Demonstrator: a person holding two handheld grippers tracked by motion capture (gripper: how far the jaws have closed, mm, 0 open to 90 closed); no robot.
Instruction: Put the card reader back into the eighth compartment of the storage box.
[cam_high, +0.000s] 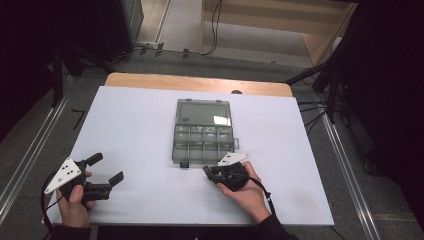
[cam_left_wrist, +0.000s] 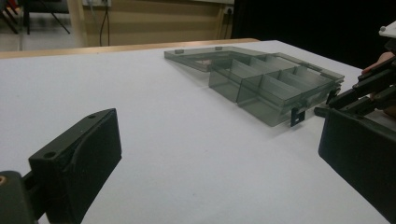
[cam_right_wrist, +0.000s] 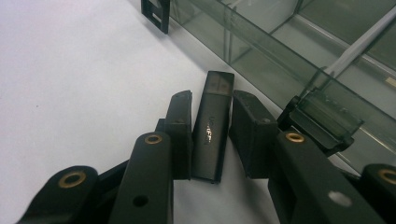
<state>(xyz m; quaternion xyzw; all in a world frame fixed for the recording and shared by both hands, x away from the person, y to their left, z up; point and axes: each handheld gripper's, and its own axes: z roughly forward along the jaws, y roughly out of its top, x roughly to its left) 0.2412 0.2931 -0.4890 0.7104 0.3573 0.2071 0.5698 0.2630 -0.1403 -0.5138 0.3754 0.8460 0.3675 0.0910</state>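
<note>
From the high view, your left gripper rests low at the near left of the white table with its jaws spread wide and nothing between them, well apart from the work; it looks parked so your other hand can act. Your right gripper sits just in front of the smoky compartment box, whose lid lies folded flat beyond the jaws.

In the left gripper view, the two jaws stand far apart with bare table between them. The compartment box lies ahead and right of them, its dividers exposed.

In the right gripper view, a dark USB stick lies lengthwise between the jaws of the right gripper, its tip pointing past them toward the box wall. The jaws flank it closely, though whether they already press it you cannot tell. Just right of the jaws sits the box's latch, so keep clear of it.
</note>
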